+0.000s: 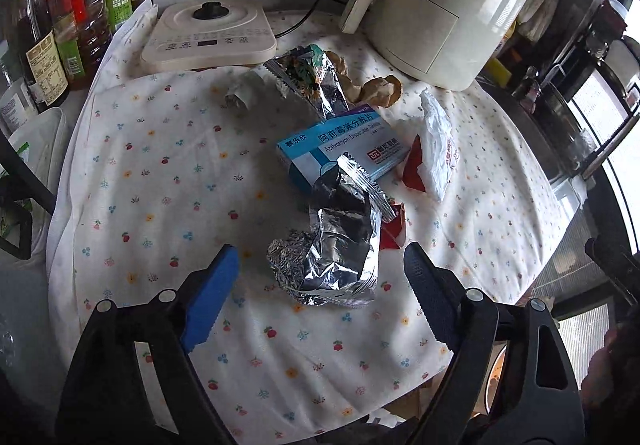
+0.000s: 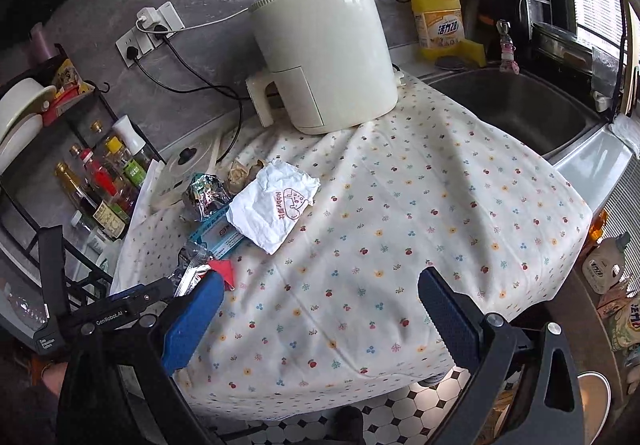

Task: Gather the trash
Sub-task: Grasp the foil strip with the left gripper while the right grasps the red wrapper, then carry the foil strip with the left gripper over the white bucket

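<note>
Silver foil wrapper (image 1: 340,245) sits crumpled right in front of the left tongs (image 1: 320,277), lying on the flower-print cloth (image 1: 160,165) that covers the desk. Those left tongs are spread wide, blue pad on one side, dark pad on the other, the wrapper lined up in the gap between them but nothing pinched and no contact I can make out. Just behind the wrapper, touching its top edge, lies a blue medicine box (image 1: 344,145). Red paper scraps (image 1: 394,229) peek out beside the foil, and a crumpled white paper bag (image 1: 438,145) rests just right of the box. Farther back there's a second foil packet (image 1: 312,81) and a crumpled brown paper (image 1: 376,89), near the cream air fryer (image 1: 440,17) and the induction cooker (image 1: 208,35).

Over to the right wrist view: right tongs (image 2: 320,309) also spread wide, hovering over bare cloth, holding nothing. The trash heap lies off to their left, the white paper bag (image 2: 276,205) on top of the blue box (image 2: 218,231), foil (image 2: 204,191) behind it. Steel sink (image 2: 520,113) at the far right, yellow detergent bottle (image 2: 438,17) behind it, oil and sauce bottles (image 2: 104,181) at the left.
</note>
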Demonstrator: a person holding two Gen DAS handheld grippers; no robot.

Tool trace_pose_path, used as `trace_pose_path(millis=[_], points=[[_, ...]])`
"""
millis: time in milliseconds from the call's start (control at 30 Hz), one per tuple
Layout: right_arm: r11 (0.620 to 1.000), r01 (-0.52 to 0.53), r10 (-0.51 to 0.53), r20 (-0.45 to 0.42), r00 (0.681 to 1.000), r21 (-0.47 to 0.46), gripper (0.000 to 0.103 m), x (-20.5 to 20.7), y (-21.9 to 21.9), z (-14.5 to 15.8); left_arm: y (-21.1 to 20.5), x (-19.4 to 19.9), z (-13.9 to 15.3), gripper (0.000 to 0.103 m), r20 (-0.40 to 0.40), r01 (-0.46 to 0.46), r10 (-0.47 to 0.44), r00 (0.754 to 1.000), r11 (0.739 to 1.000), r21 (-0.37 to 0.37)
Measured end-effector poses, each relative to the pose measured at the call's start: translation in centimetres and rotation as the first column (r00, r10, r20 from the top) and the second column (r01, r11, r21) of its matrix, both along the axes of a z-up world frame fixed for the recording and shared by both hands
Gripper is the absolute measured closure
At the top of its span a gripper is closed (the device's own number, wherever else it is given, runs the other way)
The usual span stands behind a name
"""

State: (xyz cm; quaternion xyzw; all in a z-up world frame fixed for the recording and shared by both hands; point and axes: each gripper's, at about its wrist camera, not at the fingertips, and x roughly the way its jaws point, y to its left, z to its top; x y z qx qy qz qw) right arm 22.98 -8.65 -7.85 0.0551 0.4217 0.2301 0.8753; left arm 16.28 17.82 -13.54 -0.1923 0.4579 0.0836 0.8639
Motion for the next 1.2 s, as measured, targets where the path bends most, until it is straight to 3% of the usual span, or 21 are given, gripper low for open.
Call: trace_pose_path(millis=[67, 167, 300, 533, 567, 800, 867, 933, 1000, 1200], points=[[1.0, -0.005, 0.005, -0.008, 1.0, 0.0, 0.008, 0.2, 1.2, -0.5, 0.3, 0.6, -0.8, 0.026, -0.019, 0.036, -0.036, 0.999, 0.999, -0.024], [1.0, -0.021, 0.021, -0.026, 0.999, 0.0, 0.008, 0.6, 3.2, -1.3, 0.6, 1.2, -1.6, 0.05, -0.037, 0.087, -0.089, 0.995, 0.994, -0.065], [0.998, -0.068, 0.068, -0.069, 0.995, 0.0, 0.014, 1.1, 5.8, -2.7, 1.1, 1.2, -0.8, 0.067, 0.004, 0.141, -0.141, 0.99, 0.987, -0.077], [0.981, -0.192, 0.188, -0.137, 0.973, -0.016, 0.034, 1.3, 10.8, -5.0, 2.9, -0.2, 0.7, 0.081, 0.051, 0.129, -0.126, 0.991, 0.989, -0.069], [0.979, -0.204, 0.199, -0.146, 0.969, -0.017, 0.035, 1.3, 11.3, -5.4, 3.3, -0.4, 0.7, 0.1, 0.053, 0.126, -0.122, 0.991, 0.989, -0.075], [0.969, -0.245, 0.236, -0.184, 0.954, -0.027, 0.05, 2.2, 14.1, -7.6, 5.1, -2.3, 0.8, 0.1, 0.058, 0.084, -0.08, 0.995, 0.994, -0.066], [0.964, -0.263, 0.251, -0.192, 0.949, -0.038, 0.06, 2.5, 14.8, -8.1, 5.2, -2.6, 1.0, 0.1, 0.064, 0.076, -0.073, 0.995, 0.995, -0.06], [0.961, -0.275, 0.259, -0.217, 0.941, -0.043, 0.089, 2.7, 15.3, -8.6, 5.3, -2.9, 1.3, 0.1, 0.074, 0.073, -0.07, 0.995, 0.996, -0.049], [0.963, -0.269, 0.255, -0.22, 0.942, -0.036, 0.099, 2.7, 15.2, -8.6, 5.3, -3.1, 1.8, 0.1, 0.085, 0.068, -0.064, 0.994, 0.997, -0.041], [0.965, -0.262, 0.252, -0.181, 0.951, -0.03, 0.101, 1.7, 13.1, -6.7, 4.4, -3.1, 2.9, 0.1, 0.119, 0.066, -0.063, 0.991, 0.997, -0.026]])
